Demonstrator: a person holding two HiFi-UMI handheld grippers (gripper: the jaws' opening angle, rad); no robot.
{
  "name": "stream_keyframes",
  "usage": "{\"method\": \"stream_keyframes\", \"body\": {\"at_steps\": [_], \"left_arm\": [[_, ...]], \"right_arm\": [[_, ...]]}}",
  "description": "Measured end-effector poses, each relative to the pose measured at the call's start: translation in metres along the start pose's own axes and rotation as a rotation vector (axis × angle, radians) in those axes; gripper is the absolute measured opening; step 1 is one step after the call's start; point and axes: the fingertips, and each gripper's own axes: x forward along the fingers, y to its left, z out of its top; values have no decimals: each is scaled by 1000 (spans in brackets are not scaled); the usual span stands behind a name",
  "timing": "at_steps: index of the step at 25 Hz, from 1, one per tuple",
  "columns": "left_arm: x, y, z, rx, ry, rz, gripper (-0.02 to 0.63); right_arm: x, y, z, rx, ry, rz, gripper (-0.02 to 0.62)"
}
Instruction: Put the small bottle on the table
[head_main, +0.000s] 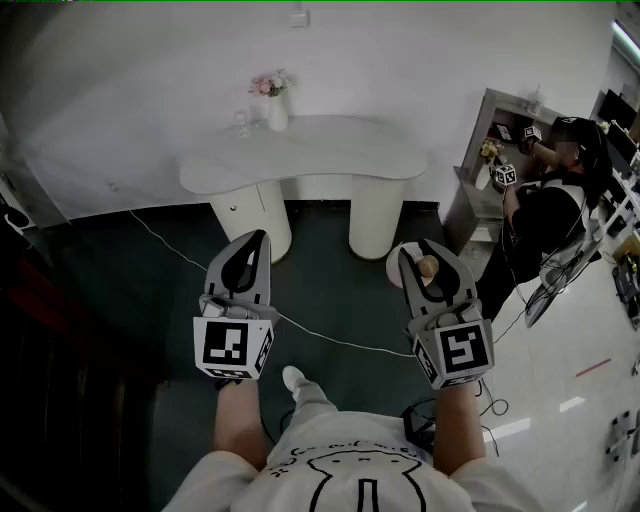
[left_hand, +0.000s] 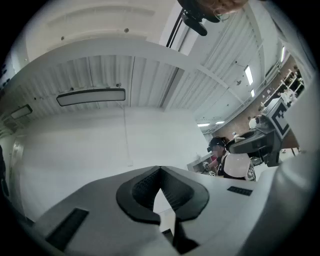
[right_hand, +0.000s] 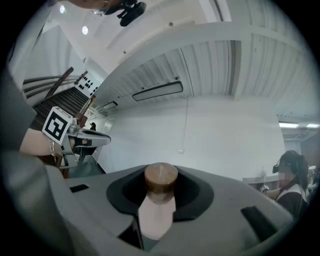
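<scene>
Your small bottle (right_hand: 157, 212) is gripped between the jaws of your right gripper (head_main: 424, 252), held in the air and resting on no surface. It has a pale, pinkish-white body and a round brown cap, with the cap end pointing toward the jaw tips. The table (head_main: 330, 155), white with a curved top on two round legs, lies ahead, its near edge well apart from the bottle.

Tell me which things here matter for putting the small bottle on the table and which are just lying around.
Part of the job: small bottle, held in the right gripper; white table.
Just lying about: flower vase on the table; cable on the floor.
</scene>
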Motion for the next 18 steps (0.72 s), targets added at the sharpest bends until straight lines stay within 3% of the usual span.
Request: {"method": "stream_keyframes", "body": {"at_steps": [18], "left_arm": [[49,29,-26,-36,12,26,3]], "right_arm": [[51,-19,-22,47,2,15,110]]}}
